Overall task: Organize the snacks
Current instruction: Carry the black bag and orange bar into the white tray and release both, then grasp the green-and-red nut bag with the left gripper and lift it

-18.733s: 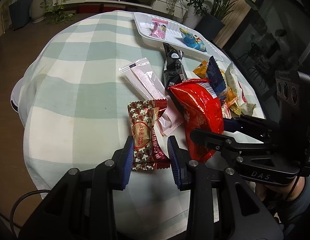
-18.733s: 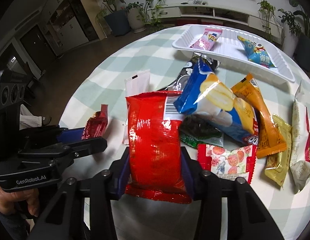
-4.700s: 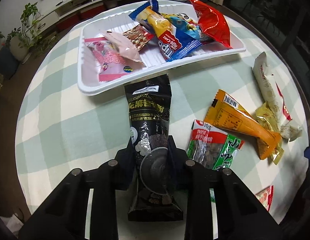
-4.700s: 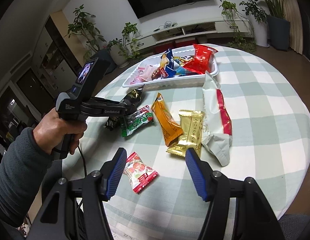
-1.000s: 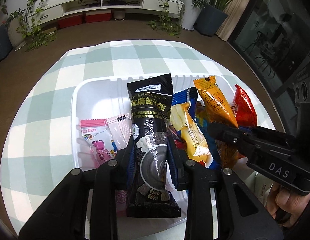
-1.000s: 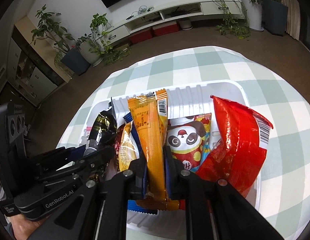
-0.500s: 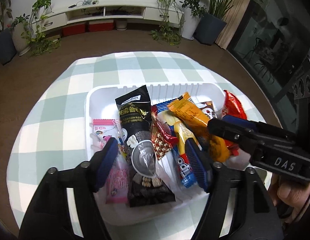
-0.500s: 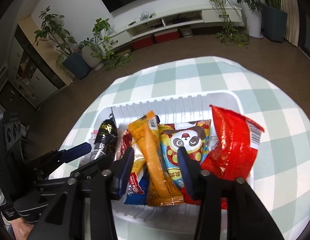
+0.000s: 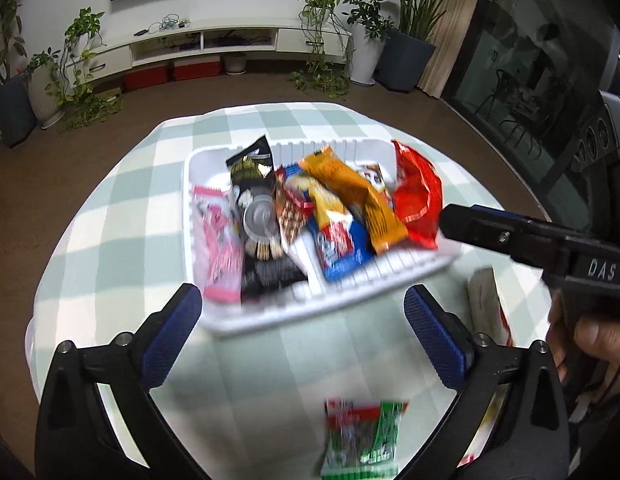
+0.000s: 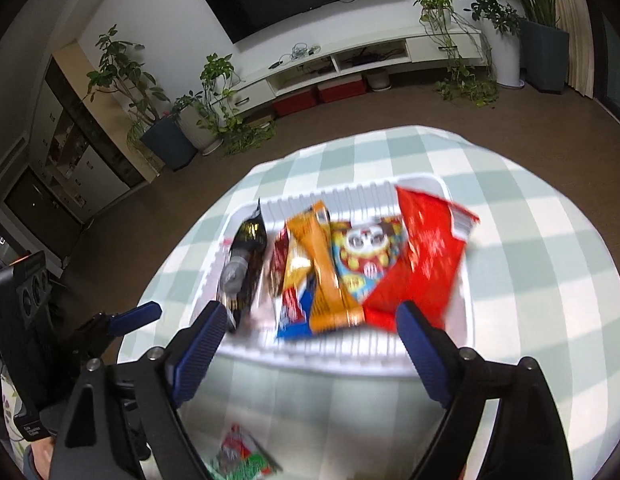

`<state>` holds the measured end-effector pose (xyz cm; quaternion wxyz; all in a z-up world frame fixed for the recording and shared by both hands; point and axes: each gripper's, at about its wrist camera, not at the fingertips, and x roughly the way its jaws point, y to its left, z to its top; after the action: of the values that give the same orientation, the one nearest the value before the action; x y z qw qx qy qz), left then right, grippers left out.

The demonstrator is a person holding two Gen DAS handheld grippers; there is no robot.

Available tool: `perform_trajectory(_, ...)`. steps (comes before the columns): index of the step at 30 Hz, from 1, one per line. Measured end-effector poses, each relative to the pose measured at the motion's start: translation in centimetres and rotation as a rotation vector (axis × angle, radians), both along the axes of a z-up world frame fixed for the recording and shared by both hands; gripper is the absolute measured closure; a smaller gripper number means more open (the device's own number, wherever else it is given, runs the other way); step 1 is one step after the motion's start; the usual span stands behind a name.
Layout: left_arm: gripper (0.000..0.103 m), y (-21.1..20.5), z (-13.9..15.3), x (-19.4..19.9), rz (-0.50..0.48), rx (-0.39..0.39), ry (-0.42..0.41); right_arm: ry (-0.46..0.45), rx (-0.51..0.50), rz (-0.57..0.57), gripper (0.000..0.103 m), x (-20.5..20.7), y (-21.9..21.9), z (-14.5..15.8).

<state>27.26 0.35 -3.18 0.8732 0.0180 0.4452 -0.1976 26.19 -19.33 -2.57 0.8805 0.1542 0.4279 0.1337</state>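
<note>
A white tray [image 9: 350,288] [image 10: 350,356] on the checked tablecloth holds several snack packs: a black pouch [image 9: 255,200] [image 10: 245,264], an orange bar [image 9: 354,196] [image 10: 328,276], a red bag [image 9: 418,196] [image 10: 422,256], a pink pack [image 9: 215,248] and a panda pack [image 10: 364,256]. My left gripper [image 9: 305,332] is open and empty, just in front of the tray. My right gripper [image 10: 310,340] is open and empty above the tray's near rim. A green and red packet [image 9: 362,440] [image 10: 241,460] lies on the cloth below both grippers.
A white and red pack [image 9: 486,304] lies right of the tray, by the right gripper body [image 9: 550,248]. The left gripper body [image 10: 69,340] shows at the left. The round table drops to brown floor; plants and a TV bench stand behind.
Both grippers have let go of the black pouch and the orange bar, which now lie in the tray. Both have opened wide and pulled back and up from the tray.
</note>
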Motion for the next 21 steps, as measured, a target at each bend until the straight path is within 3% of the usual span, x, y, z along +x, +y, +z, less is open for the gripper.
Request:
perform_trajectory(6, 0.0, 1.2, -0.5, -4.6, 0.01, 0.025, -0.034, -0.04, 0.025, -0.01, 0.015, -5.5, -2.2, 0.3)
perform_trajectory(12, 0.0, -0.2, -3.6, -9.2, -0.019, 0.098, 0.048, -0.069, -0.013, -0.071, 0.015, -11.8, -4.9, -0.4)
perform_trajectory(18, 0.0, -1.9, -5.9, -11.5, -0.035, 0.135, 0.077, -0.079, -0.023, -0.155, 0.015, -17.3, -6.9, -2.2)
perform_trajectory(21, 0.0, -2.4, -6.3, -11.9, -0.029, 0.167, 0.076, -0.069, -0.022, -0.142, 0.015, -18.6, -6.5, -3.1)
